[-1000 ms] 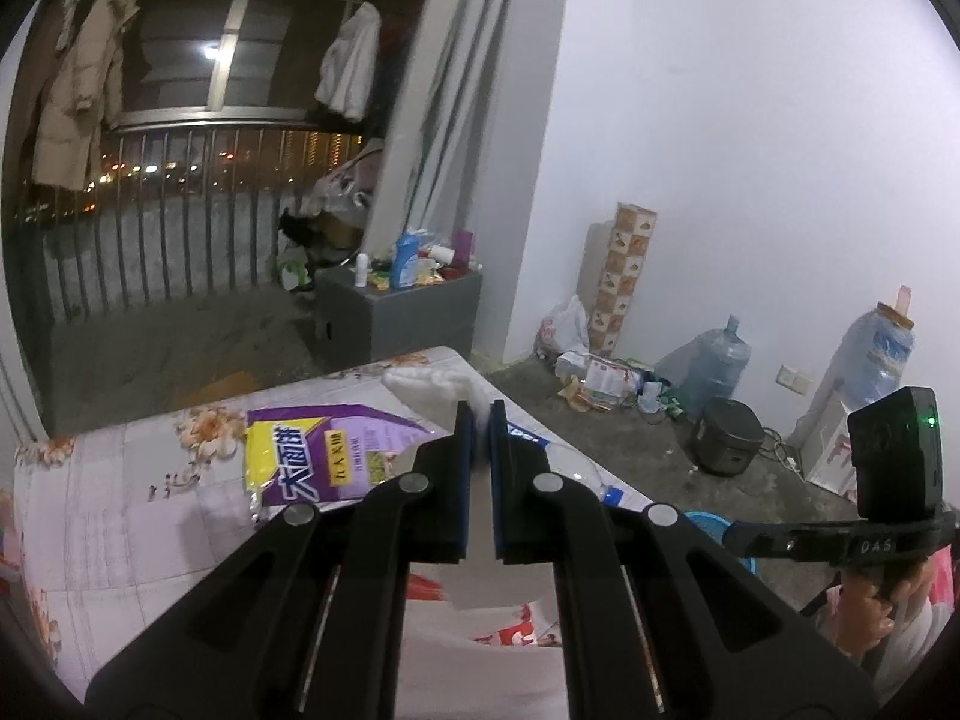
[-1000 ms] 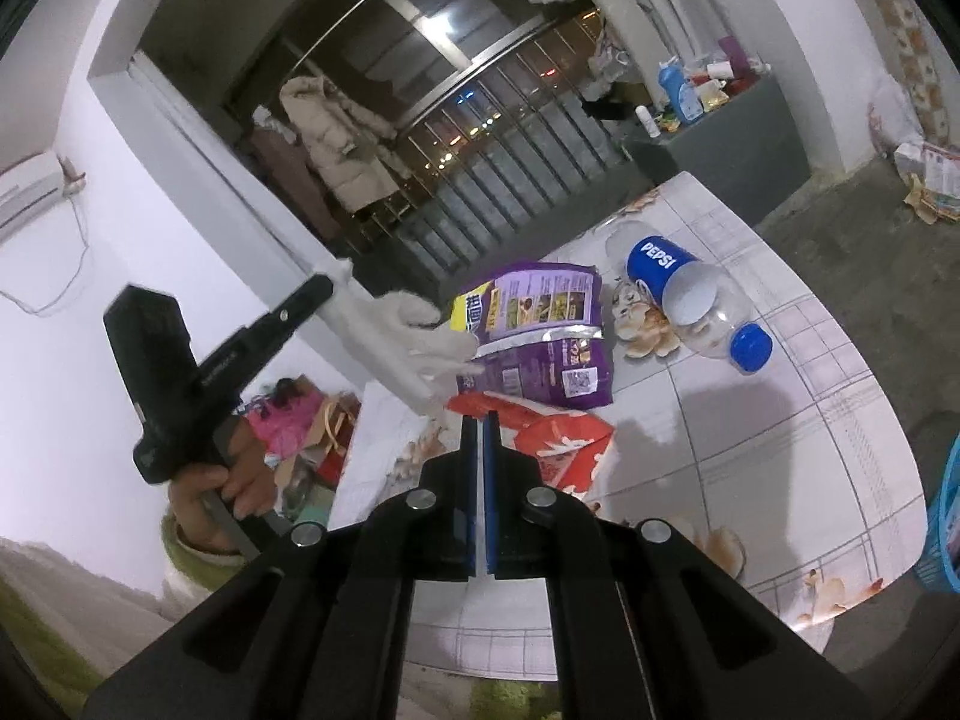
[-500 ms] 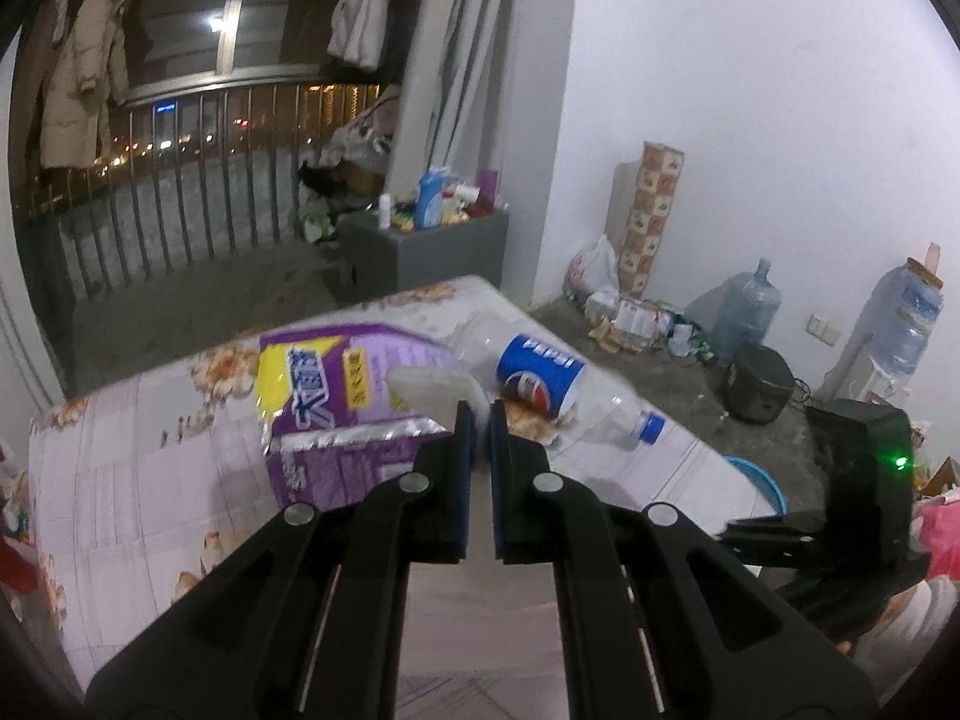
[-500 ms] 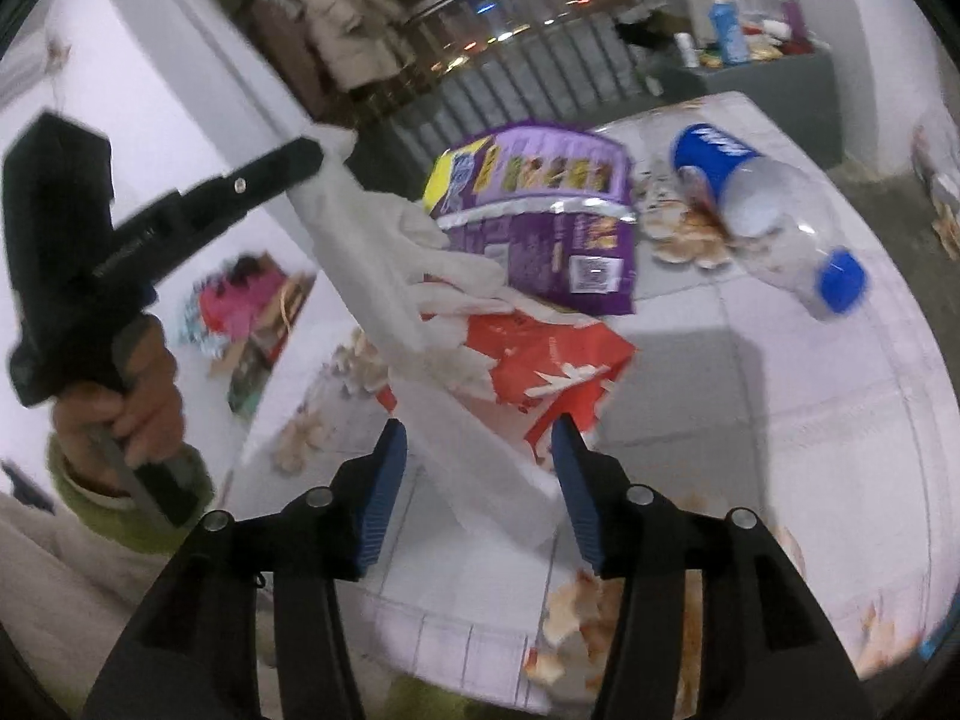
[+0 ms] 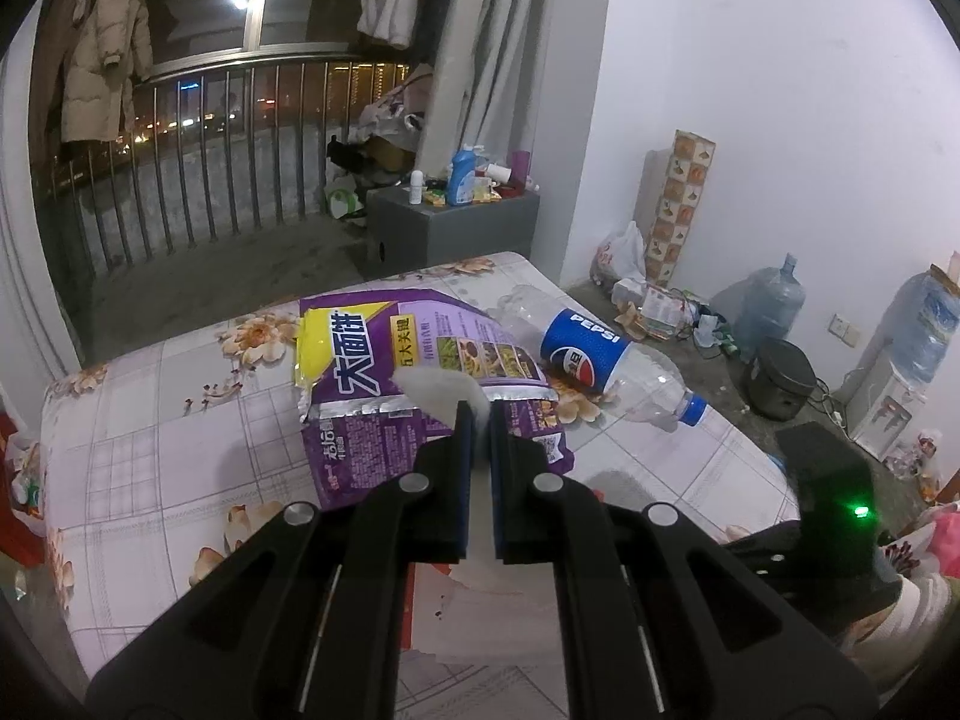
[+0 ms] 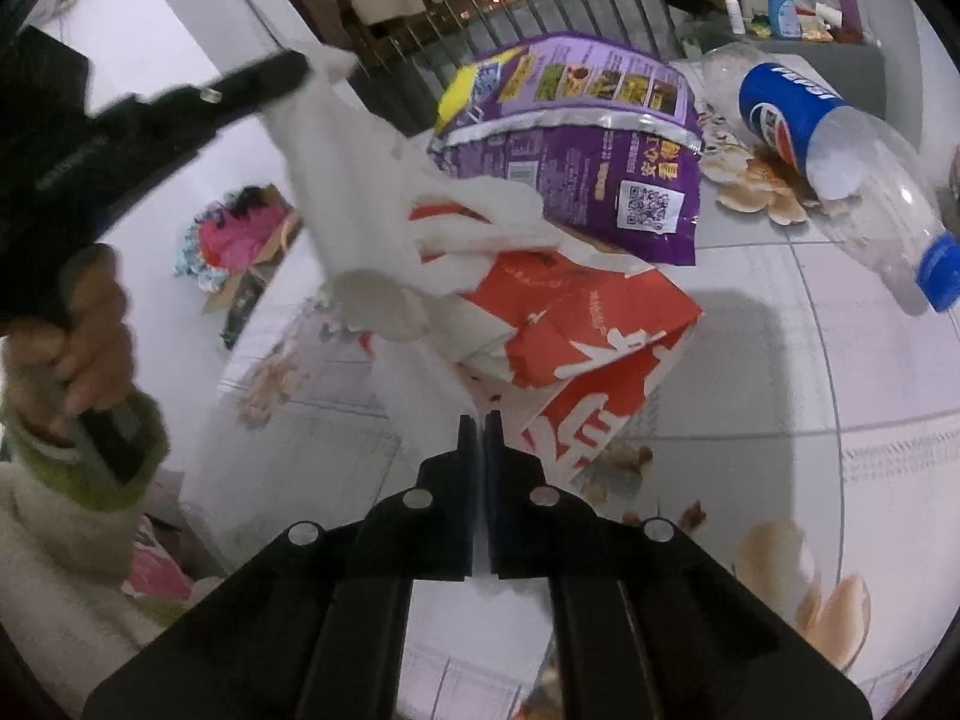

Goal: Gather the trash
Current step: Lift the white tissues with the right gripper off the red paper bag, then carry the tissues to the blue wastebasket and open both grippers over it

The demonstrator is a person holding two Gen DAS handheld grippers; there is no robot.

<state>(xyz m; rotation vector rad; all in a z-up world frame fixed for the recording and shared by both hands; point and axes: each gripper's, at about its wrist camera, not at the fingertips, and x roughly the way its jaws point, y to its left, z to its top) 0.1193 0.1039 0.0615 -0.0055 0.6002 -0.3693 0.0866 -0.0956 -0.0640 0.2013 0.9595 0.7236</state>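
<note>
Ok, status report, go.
Left gripper shut on white bag top. Right gripper shut, apparently pinching its lower edge. Purple wrapper, red wrapper, Pepsi bottle uncollected on table. Bag hangs across red wrapper.

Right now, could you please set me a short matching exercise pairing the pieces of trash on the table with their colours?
Things:
1. Pepsi bottle
2. noodle packet
3. paper bag
4. plastic bag

Colours:
A. white
B. red with white characters
C. clear with a blue label and cap
D. purple and yellow

Pairs: 1-C, 2-D, 3-B, 4-A
</note>
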